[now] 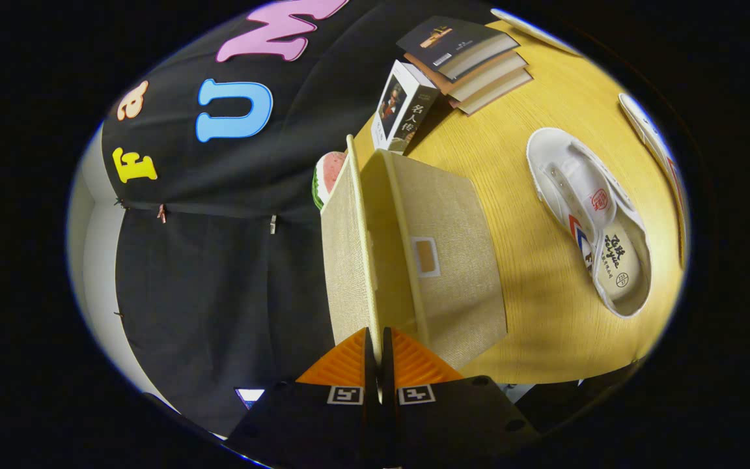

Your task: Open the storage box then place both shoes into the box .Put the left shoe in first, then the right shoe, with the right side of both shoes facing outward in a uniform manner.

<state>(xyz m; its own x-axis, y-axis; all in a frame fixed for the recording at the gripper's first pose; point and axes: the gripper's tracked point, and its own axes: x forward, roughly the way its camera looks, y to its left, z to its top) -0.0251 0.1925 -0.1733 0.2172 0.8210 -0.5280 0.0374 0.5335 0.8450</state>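
**A:** What have I got in the gripper (378,352) right now?

**B:** From my seat, the two fingers are pinched nearly together on the thin edge of the storage box's lid (349,260), one finger on each face. The view is rolled over, so the lid runs away from the fingers toward twelve o'clock, standing clear of the storage box (446,260). I'd judge the lid is held by its rim because that thin edge is the only part narrow enough to clamp, and swinging it from there opens the mouth.

**A:** So the opening step is under way?

**B:** I read it as partly open; the gap between lid and box body shows a pale inner wall. No shoe is inside that I can see.

**A:** Where are the shoes?

**B:** A white canvas shoe (593,221) lies on the wooden table (544,339) at about two o'clock from the fingers, opening up, well apart from the box. I cannot tell whether it is the left one. Further out, a second shoe (655,140) lies beyond it.

**A:** Anything behind?

**B:** A stack of books (466,58) around one o'clock, with one upright book (404,107) just past the box.
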